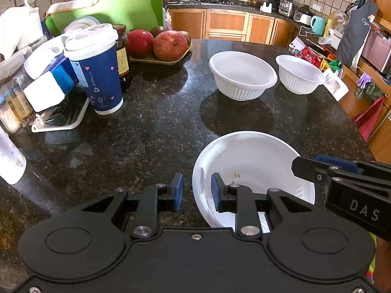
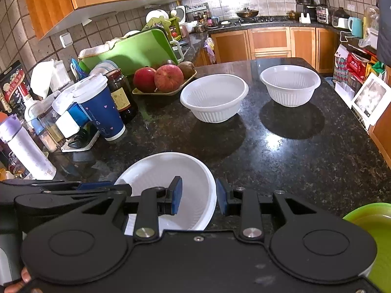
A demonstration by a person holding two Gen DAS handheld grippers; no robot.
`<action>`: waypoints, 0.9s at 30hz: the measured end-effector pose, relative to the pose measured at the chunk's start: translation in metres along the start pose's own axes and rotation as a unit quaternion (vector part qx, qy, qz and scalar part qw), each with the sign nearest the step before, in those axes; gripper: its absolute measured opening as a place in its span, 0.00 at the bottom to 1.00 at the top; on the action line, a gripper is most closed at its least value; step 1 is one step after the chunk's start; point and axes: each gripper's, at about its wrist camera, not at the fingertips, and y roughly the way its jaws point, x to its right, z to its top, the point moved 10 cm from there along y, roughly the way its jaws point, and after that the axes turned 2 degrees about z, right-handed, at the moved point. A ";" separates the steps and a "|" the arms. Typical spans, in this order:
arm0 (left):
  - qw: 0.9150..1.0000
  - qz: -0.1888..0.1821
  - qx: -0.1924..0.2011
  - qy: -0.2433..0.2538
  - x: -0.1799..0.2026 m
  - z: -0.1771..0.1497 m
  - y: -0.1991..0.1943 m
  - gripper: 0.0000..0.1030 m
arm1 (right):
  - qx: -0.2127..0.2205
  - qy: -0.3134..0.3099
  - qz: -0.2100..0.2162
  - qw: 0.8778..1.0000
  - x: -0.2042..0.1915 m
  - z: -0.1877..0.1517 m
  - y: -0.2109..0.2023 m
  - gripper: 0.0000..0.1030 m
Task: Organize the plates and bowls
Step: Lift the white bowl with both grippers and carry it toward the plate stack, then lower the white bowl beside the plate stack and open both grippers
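A white shallow plate (image 1: 254,161) (image 2: 158,171) lies on the dark granite counter (image 1: 158,122) right before both grippers. My left gripper (image 1: 196,191) stands open astride its left rim, one pad outside and one inside, neither pressing. My right gripper (image 2: 199,196) is open astride the right rim in the same way; its fingers (image 1: 303,168) show in the left wrist view. Two white ribbed bowls stand apart farther back, the wider one (image 1: 242,78) (image 2: 215,97) to the left of the smaller one (image 1: 300,73) (image 2: 290,85).
A blue paper cup (image 1: 97,73), a dark jar (image 1: 122,51), a tray of apples (image 1: 158,46) and a green cutting board (image 1: 122,12) crowd the counter's left. A white bottle (image 2: 27,149) stands at near left, a green plate (image 2: 374,222) at near right. The counter's edge runs along the right.
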 end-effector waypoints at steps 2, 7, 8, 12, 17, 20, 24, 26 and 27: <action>1.000 -0.001 0.003 0.001 -0.001 0.000 -0.002 0.35 | 0.002 -0.001 -0.001 1.000 -0.001 0.000 -0.003 0.32; 1.000 0.002 0.014 0.005 -0.003 0.001 -0.009 0.44 | 0.006 -0.002 -0.003 1.000 -0.006 -0.001 -0.006 0.32; 1.000 0.003 0.017 0.006 -0.003 0.001 -0.010 0.44 | 0.007 -0.002 -0.003 1.000 -0.006 -0.001 -0.007 0.32; 1.000 0.009 0.027 0.012 -0.006 0.001 -0.015 0.44 | 0.010 -0.002 -0.005 1.000 -0.010 -0.002 -0.009 0.32; 0.999 0.015 0.032 0.015 -0.015 0.000 -0.017 0.44 | 0.011 0.000 -0.009 1.000 -0.014 -0.003 -0.009 0.32; 0.999 0.016 0.030 0.017 -0.020 -0.002 -0.016 0.44 | 0.012 0.004 -0.013 1.000 -0.016 -0.005 -0.010 0.35; 0.999 0.015 0.028 0.020 -0.026 -0.004 -0.015 0.45 | 0.014 0.007 -0.019 1.000 -0.020 -0.007 -0.010 0.36; 0.999 0.016 0.028 0.022 -0.030 -0.005 -0.015 0.45 | 0.014 0.009 -0.022 1.000 -0.022 -0.008 -0.009 0.37; 0.999 0.016 0.028 0.022 -0.031 -0.005 -0.015 0.45 | 0.014 0.010 -0.023 1.000 -0.023 -0.008 -0.009 0.37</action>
